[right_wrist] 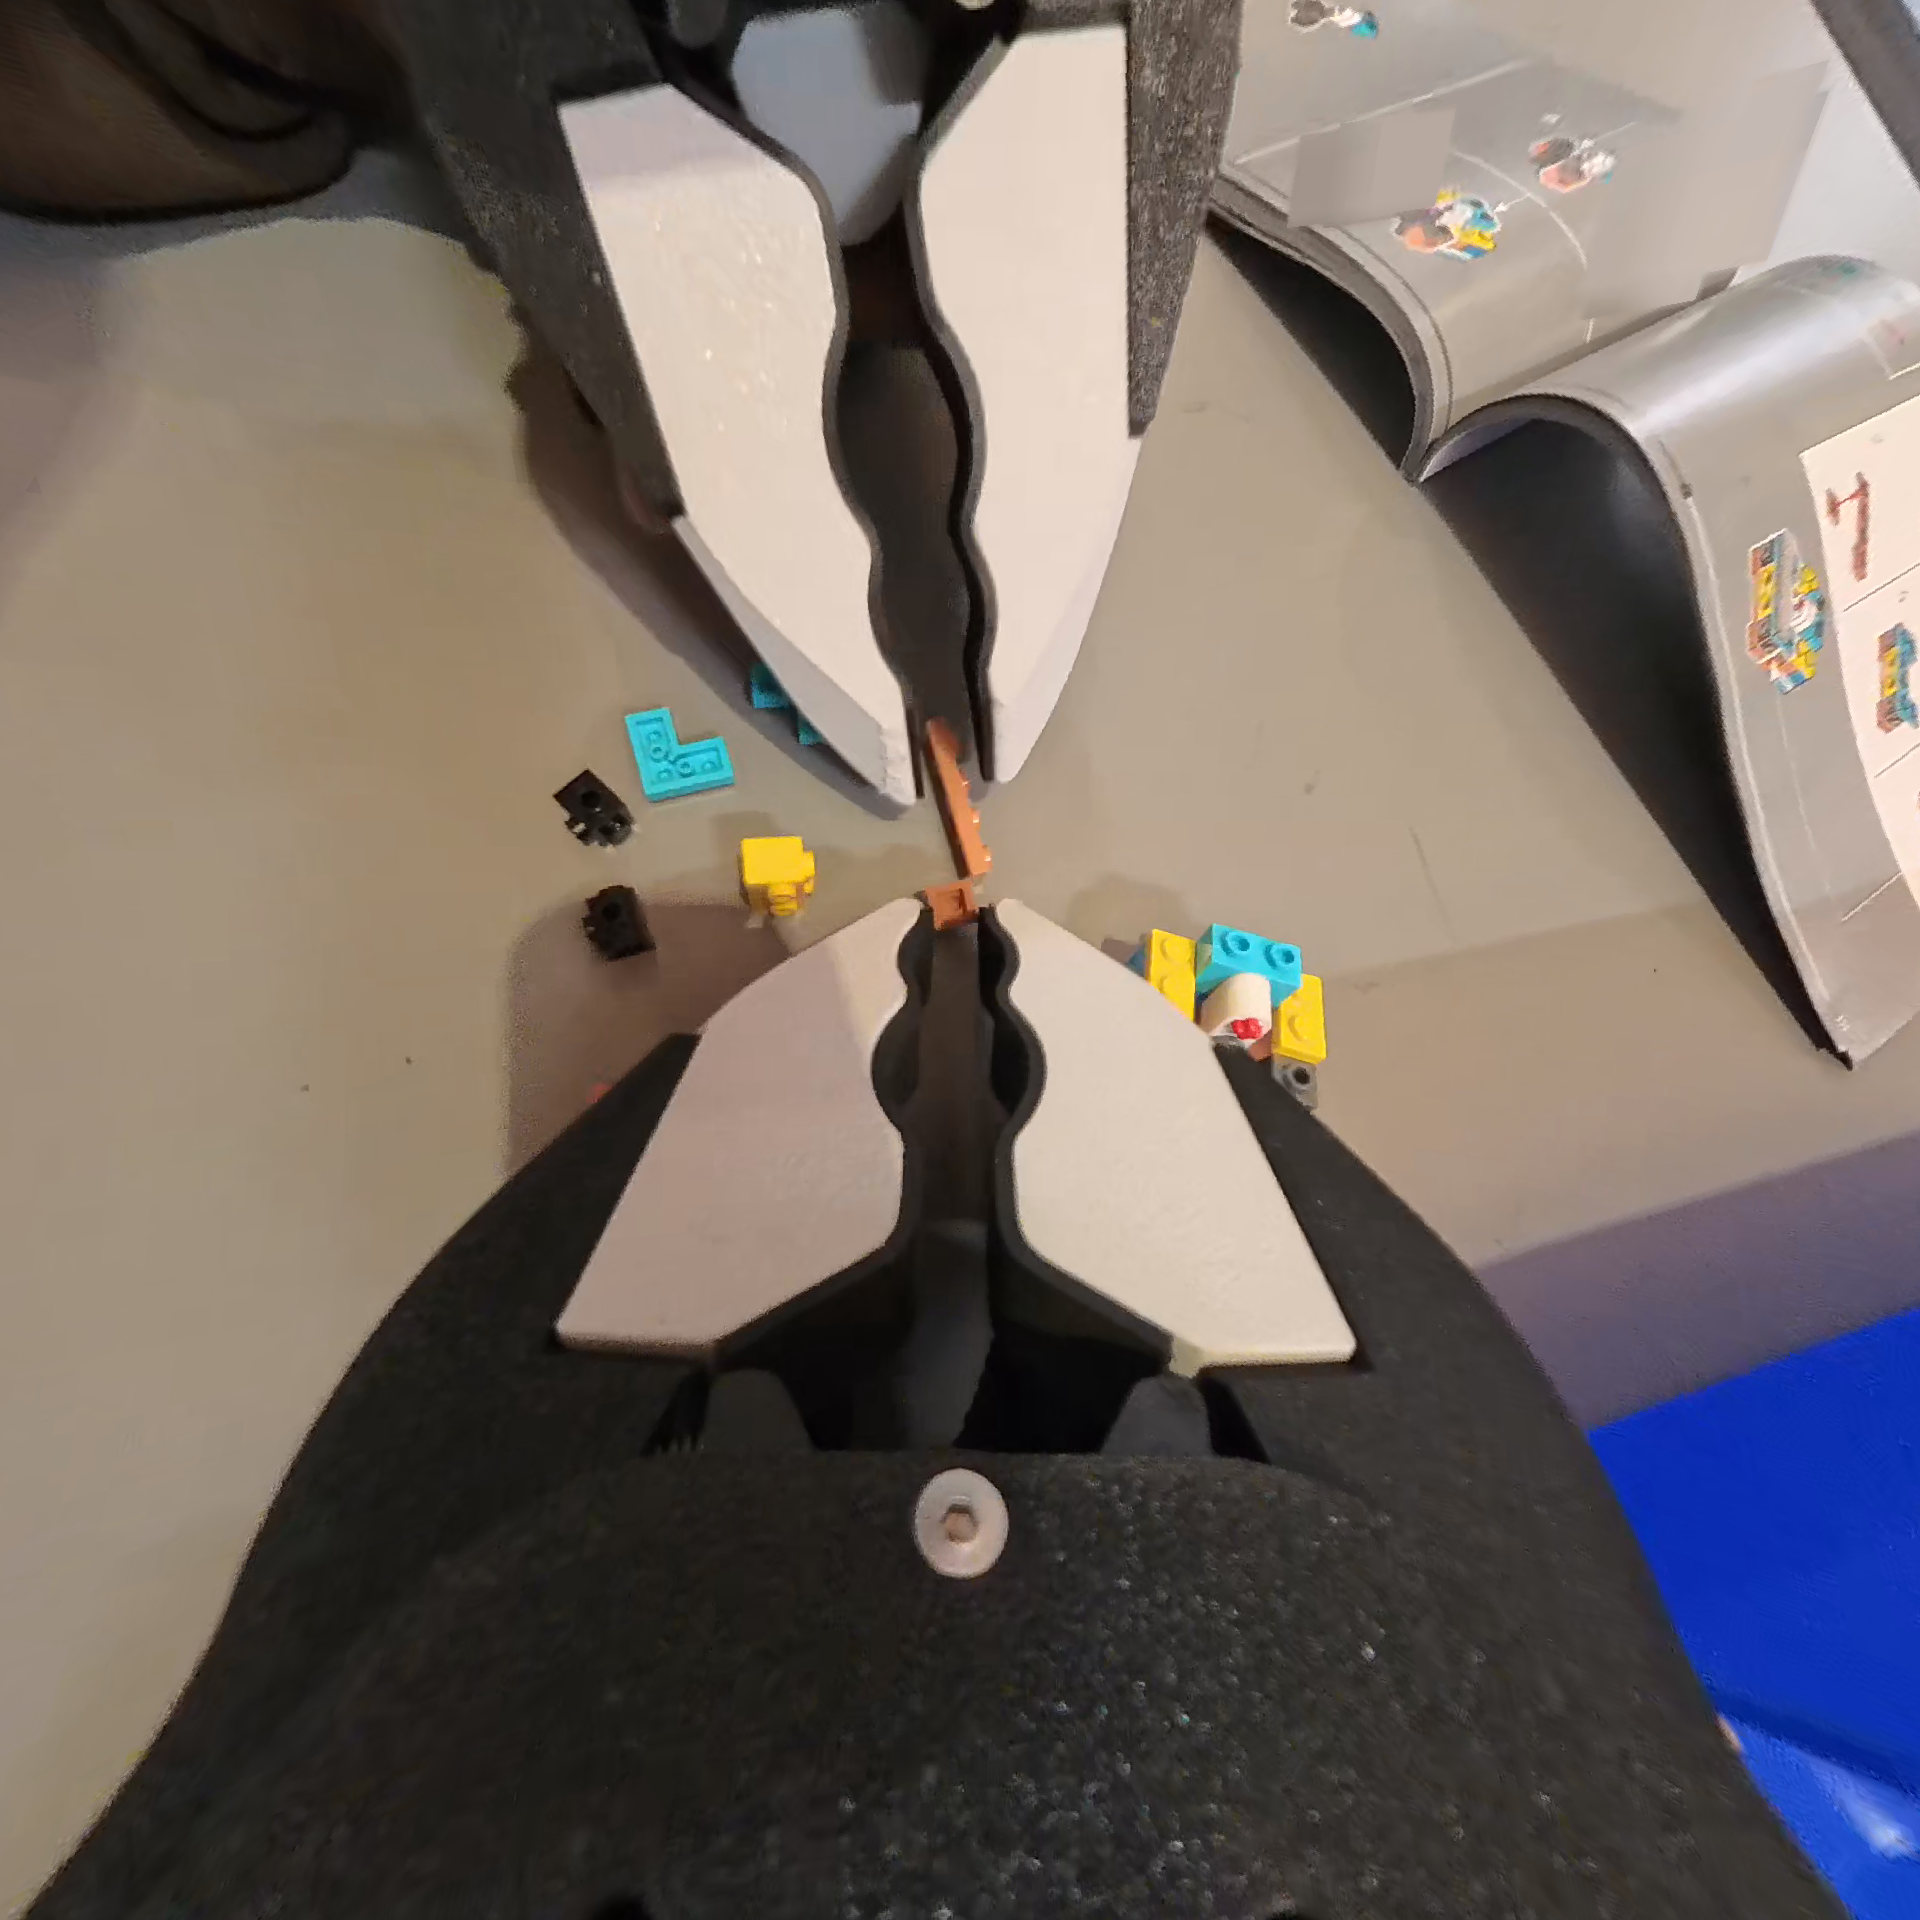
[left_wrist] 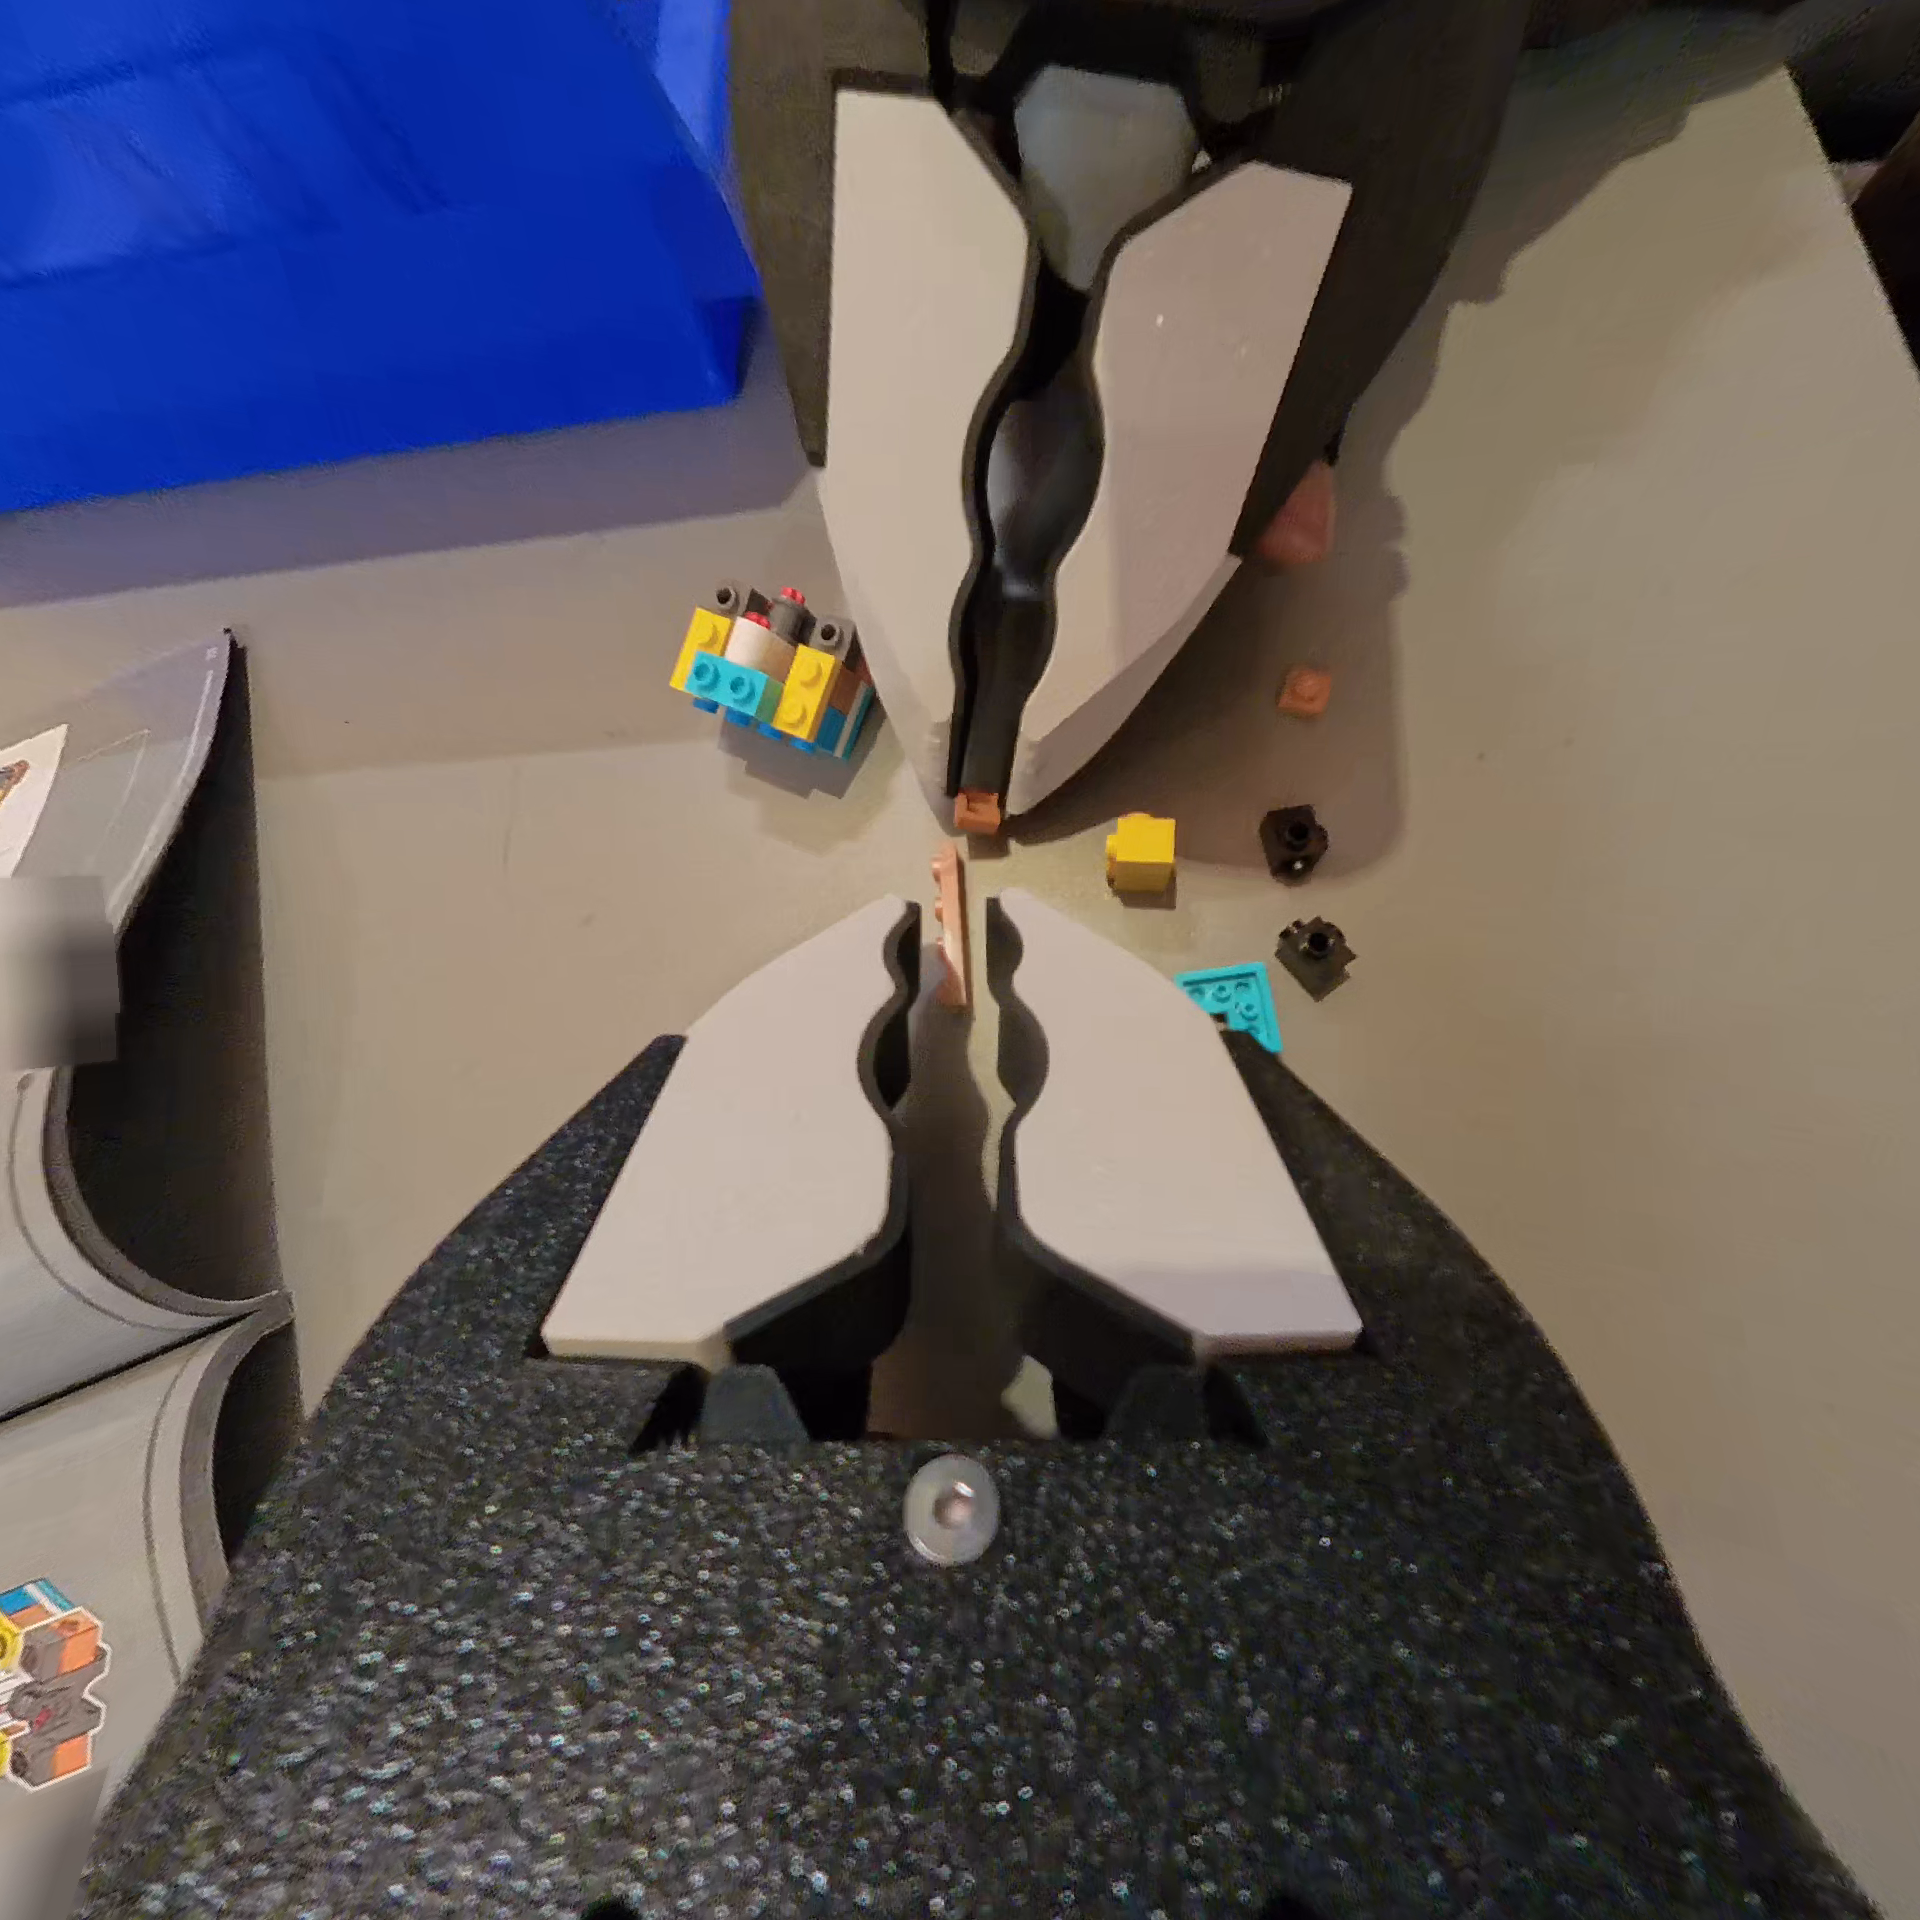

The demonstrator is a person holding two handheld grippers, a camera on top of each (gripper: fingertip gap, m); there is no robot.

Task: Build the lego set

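We see a thin brown plate (left_wrist: pixel 951 930) held edge-on in our left gripper (left_wrist: pixel 953 914), its fingers nearly closed and pinching the plate's flat faces. Right at its tip, at 12 o'clock in the left wrist view, sits a small brown piece (left_wrist: pixel 979 811) clamped by our right gripper (left_wrist: pixel 982 800), whose fingers are closed tight on it. In the right wrist view the small brown piece (right_wrist: pixel 953 902) meets the plate (right_wrist: pixel 958 805) end to end, the plate tilting away toward the left gripper (right_wrist: pixel 951 774) at 12 o'clock, above the right gripper (right_wrist: pixel 953 920).

Outward on the grey table (left_wrist: pixel 1558 1039), a partly built model (left_wrist: pixel 774 675) of yellow, teal, white and dark bricks lies at 10 o'clock from the plate. At 3 o'clock we find a yellow brick (left_wrist: pixel 1141 852), two black bricks (left_wrist: pixel 1294 842) (left_wrist: pixel 1314 954), a teal wedge plate (left_wrist: pixel 1236 1000) and a small orange-brown stud piece (left_wrist: pixel 1305 691). A teal L-shaped plate (right_wrist: pixel 681 767) shows in the right wrist view. An open instruction booklet (left_wrist: pixel 135 1091) lies at 9 o'clock, a blue bin (left_wrist: pixel 343 229) at 11.
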